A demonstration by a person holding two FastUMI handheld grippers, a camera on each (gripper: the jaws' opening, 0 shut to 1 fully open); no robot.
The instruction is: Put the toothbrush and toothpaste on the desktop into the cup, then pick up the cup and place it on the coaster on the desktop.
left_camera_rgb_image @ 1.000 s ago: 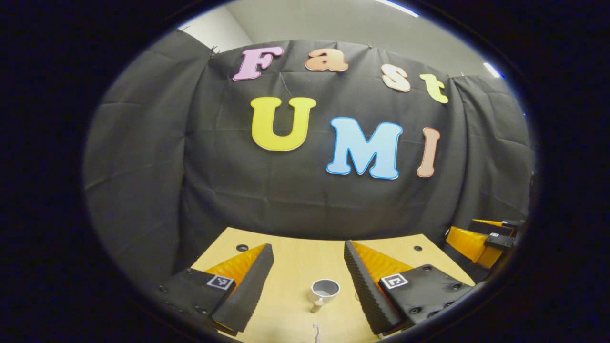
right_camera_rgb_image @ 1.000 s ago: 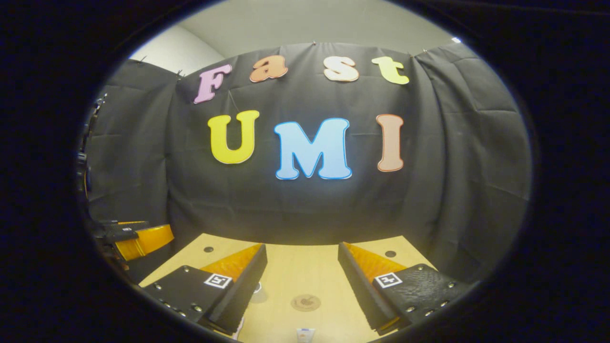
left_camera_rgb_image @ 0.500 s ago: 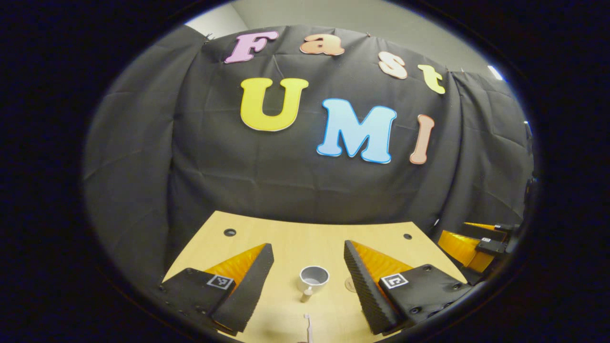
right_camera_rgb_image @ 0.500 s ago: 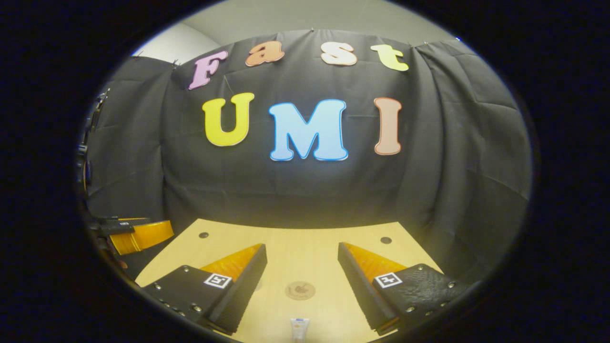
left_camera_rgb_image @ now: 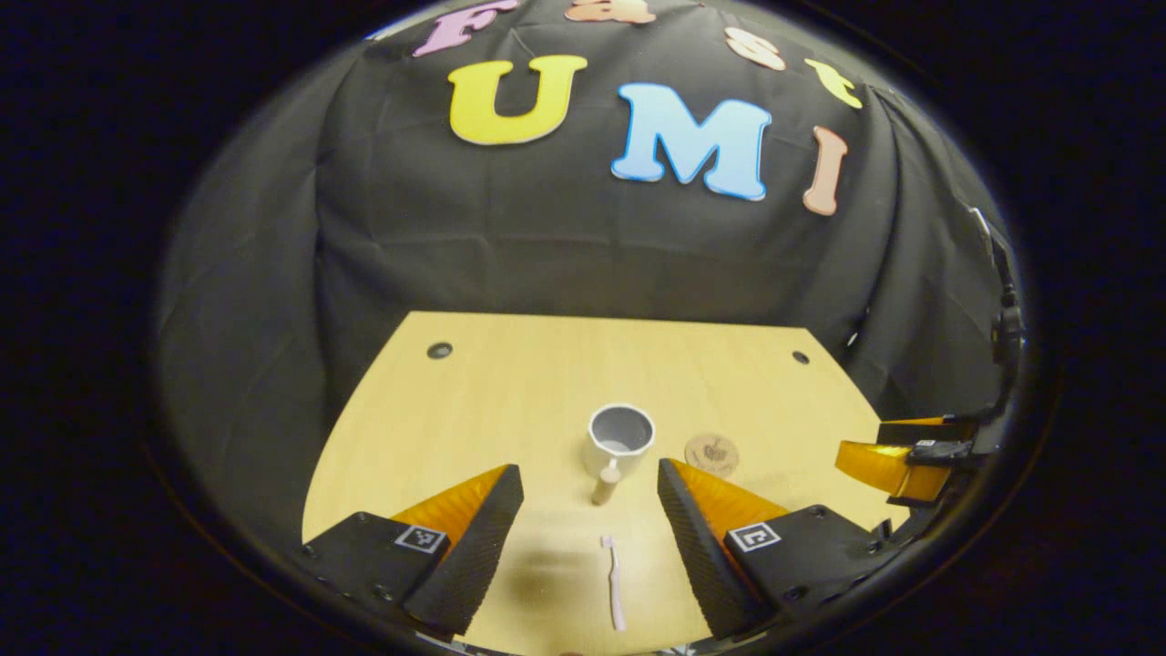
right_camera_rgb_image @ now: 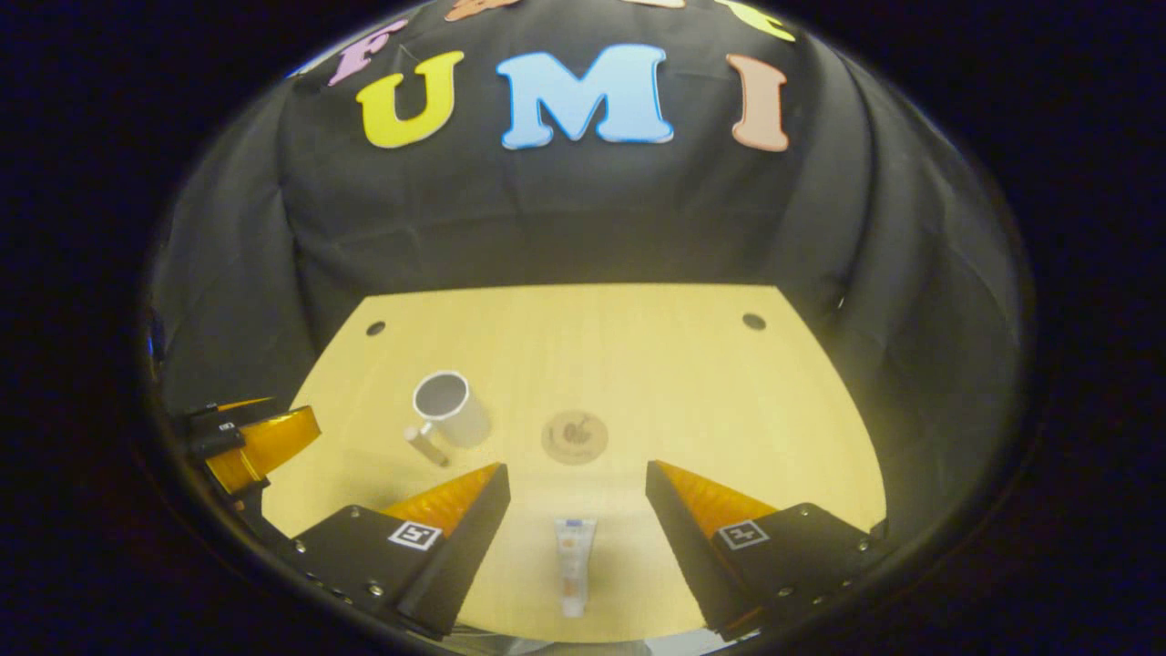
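Both grippers' fingers spread wide, holding nothing. Risk: the thin toothbrush (left_camera_rgb_image: 615, 583) lies flat on the tabletop (left_camera_rgb_image: 510, 392); fingers may slip off.

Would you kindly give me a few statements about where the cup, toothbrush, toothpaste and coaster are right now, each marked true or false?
1. The cup stands on the coaster. False: it stands beside it on the desktop.
2. The toothbrush lies between the left gripper fingers. True.
3. The toothpaste is inside the cup. False: it lies on the desktop, in front of the right gripper.
4. Both grippers are open. True.
5. The cup is empty. True.
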